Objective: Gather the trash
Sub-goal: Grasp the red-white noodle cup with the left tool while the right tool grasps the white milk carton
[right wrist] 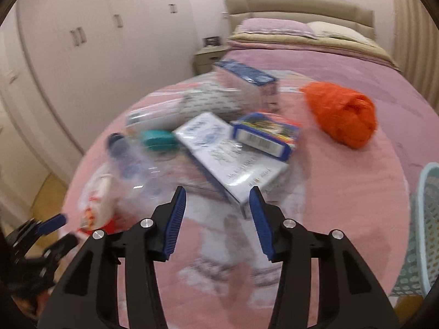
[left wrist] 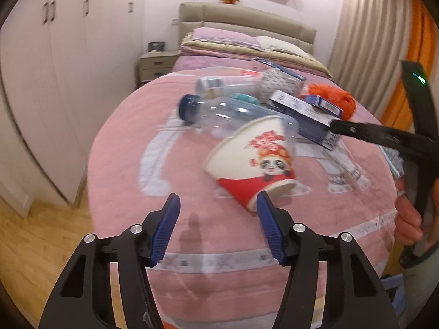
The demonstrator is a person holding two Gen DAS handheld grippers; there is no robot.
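Trash lies in a heap on the pink bedspread (left wrist: 131, 148). A paper cup (left wrist: 255, 161) with a panda print lies on its side, and behind it is a clear bottle (left wrist: 219, 112) with a dark blue cap. My left gripper (left wrist: 218, 203) is open just short of the cup; its right fingertip overlaps the cup's base and nothing is between the pads. My right gripper (right wrist: 216, 200) is open over the bedspread. The near corner of a white and blue box (right wrist: 233, 161) is by its right finger, unpressed. The cup (right wrist: 98, 200) and my left gripper (right wrist: 61, 230) are blurred at lower left.
A small blue box (right wrist: 266, 134), a teal object (right wrist: 159, 139), more cartons (right wrist: 244, 76) and an orange mesh bundle (right wrist: 343, 115) lie further back. A pale blue perforated basket (right wrist: 422, 219) stands at the right edge. Pillows, a headboard, a nightstand (left wrist: 156, 63) and wardrobes (left wrist: 55, 82) surround the bed.
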